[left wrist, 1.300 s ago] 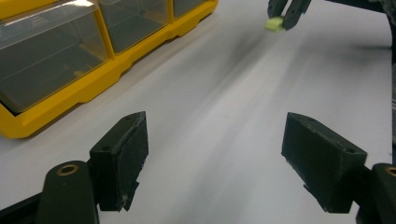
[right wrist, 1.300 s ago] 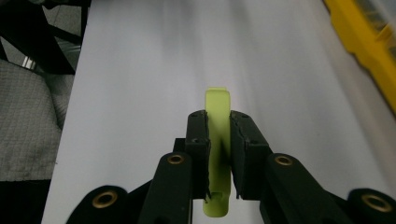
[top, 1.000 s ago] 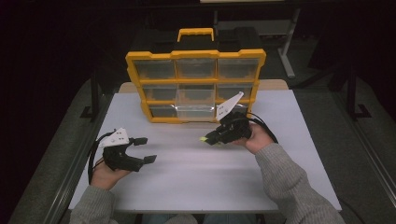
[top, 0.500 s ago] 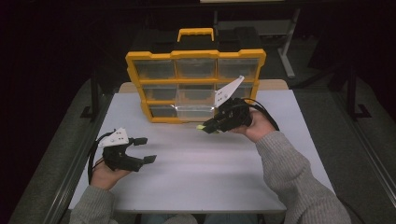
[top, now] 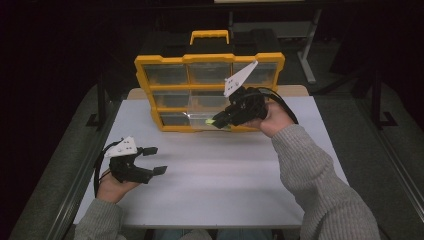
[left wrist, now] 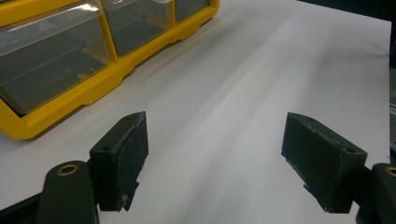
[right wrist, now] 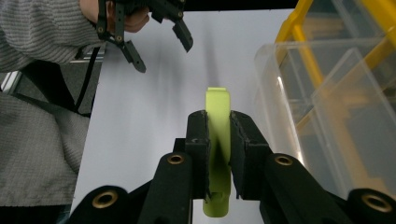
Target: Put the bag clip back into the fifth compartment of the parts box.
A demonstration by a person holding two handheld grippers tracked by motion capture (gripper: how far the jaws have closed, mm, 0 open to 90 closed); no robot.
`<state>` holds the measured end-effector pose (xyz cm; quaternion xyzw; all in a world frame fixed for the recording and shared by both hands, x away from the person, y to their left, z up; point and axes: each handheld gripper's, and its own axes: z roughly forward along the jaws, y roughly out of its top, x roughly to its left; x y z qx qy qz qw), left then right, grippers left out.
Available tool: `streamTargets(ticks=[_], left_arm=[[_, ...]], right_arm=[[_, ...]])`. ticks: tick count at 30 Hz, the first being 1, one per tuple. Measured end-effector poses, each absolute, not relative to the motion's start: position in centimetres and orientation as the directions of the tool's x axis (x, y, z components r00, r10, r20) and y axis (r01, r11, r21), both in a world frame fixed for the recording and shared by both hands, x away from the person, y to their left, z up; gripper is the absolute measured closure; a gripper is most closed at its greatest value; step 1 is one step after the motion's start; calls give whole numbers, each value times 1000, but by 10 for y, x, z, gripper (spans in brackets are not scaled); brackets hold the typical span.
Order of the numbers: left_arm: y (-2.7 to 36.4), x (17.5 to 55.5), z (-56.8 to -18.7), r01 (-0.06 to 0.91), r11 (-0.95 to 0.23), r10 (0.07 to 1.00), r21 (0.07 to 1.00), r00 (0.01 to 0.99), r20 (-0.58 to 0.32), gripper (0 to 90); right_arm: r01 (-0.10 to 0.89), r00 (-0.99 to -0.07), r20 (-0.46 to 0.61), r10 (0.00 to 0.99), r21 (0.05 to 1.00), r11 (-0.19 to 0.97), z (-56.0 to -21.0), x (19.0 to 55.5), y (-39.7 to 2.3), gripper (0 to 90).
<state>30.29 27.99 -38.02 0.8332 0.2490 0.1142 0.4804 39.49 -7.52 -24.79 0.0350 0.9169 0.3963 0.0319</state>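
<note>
Here the left gripper point(top: 150, 160) rests low over the white table point(top: 225, 175), jaws wide apart and empty, apparently waiting. Further right, the right gripper point(top: 216, 121) clamps a lime-green clip point(right wrist: 218, 140) beside the yellow organizer point(top: 207, 60), likely to drop it into an open drawer point(right wrist: 322, 107).

sleeves point(top: 320, 170): grey ribbed knit, worn on both arms
left gripper point(top: 150, 161): black, brass screws, grey three-cornered plate, black cable at 9 o'clock
right gripper point(top: 216, 121): built alike
</note>
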Motion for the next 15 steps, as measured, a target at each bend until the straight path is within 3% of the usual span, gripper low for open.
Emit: streamTargets(ticks=[15], left_arm=[[280,302,-380,310,-407,528,859,847,-55,226]], right_arm=[[25,-990,-80,119,723,691,-208,412,-67,771]])
